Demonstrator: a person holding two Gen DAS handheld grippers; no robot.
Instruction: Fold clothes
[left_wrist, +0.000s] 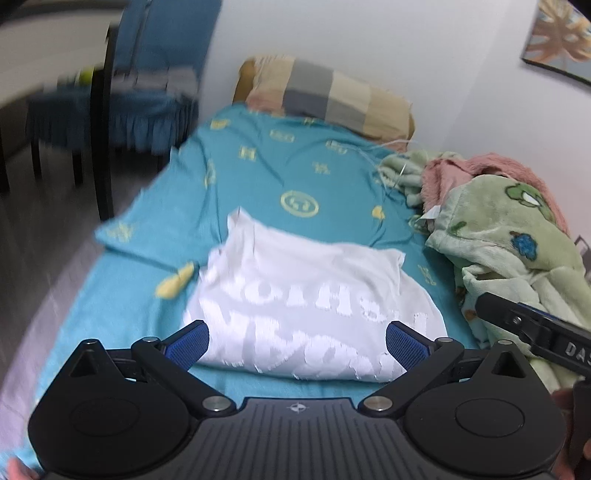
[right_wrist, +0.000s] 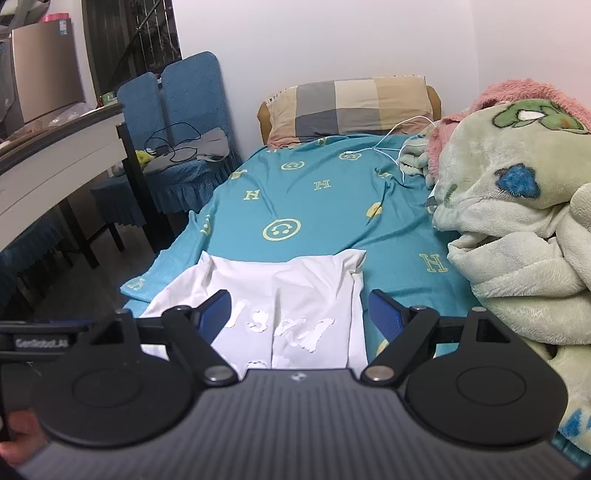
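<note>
A white T-shirt (left_wrist: 306, 295) with white raised lettering lies folded on the teal bed sheet (left_wrist: 280, 173). It also shows in the right wrist view (right_wrist: 291, 295). My left gripper (left_wrist: 297, 343) is open and empty, its blue pads (left_wrist: 188, 345) spread over the shirt's near edge. My right gripper (right_wrist: 301, 314) is open and empty, just above the shirt's near part. The right gripper's body (left_wrist: 535, 328) shows at the right edge of the left wrist view.
A green and pink fleece blanket (right_wrist: 517, 206) is heaped along the bed's right side. A checked pillow (right_wrist: 351, 107) lies at the head. A white cable (right_wrist: 391, 140) runs near it. Blue-covered chairs (right_wrist: 177, 122) and a table (right_wrist: 62, 147) stand left of the bed.
</note>
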